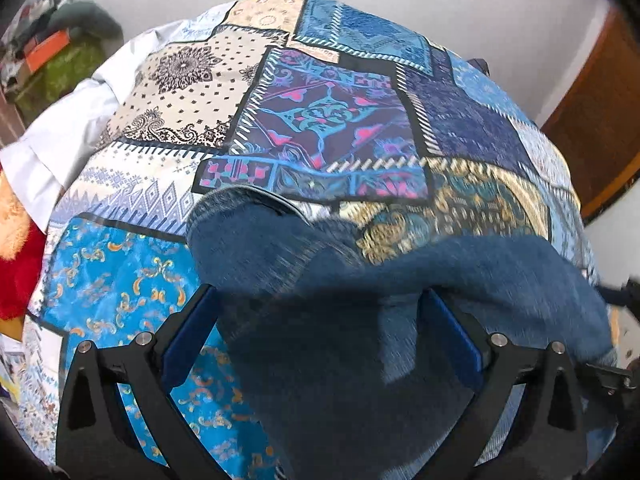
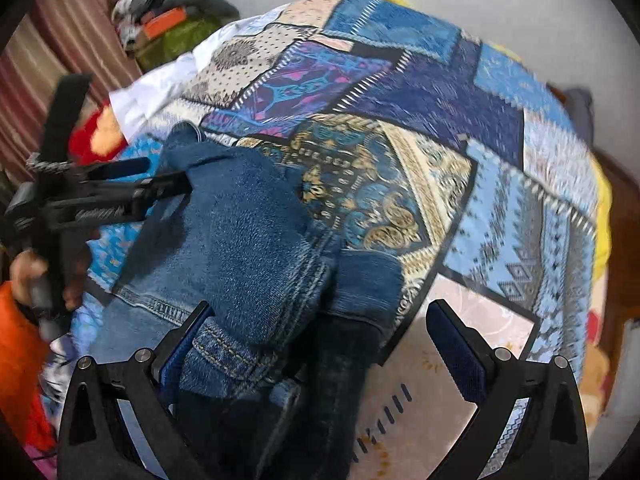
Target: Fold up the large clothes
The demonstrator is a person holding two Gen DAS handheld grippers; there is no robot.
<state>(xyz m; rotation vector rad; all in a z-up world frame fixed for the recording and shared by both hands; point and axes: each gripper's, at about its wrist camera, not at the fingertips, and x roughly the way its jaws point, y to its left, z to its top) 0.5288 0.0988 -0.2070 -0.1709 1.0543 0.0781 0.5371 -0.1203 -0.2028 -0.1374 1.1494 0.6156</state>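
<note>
Blue denim jeans [image 1: 352, 320] lie bunched on a patchwork bedspread [image 1: 312, 120]. In the left wrist view the denim fills the gap between the wide-apart fingers of my left gripper [image 1: 320, 300]. In the right wrist view the jeans [image 2: 248, 240] are folded over, their waistband lying between the open fingers of my right gripper [image 2: 320, 316], near its left finger. The left gripper [image 2: 176, 178] shows there at the left, its fingertips at the denim's far edge, held by a hand.
A white pillow [image 1: 60, 136] and a red and orange soft thing [image 1: 16, 264] lie at the bed's left side. A pile of clothes on a green bundle [image 2: 176, 28] stands beyond. A wooden door [image 1: 600, 112] is at the right.
</note>
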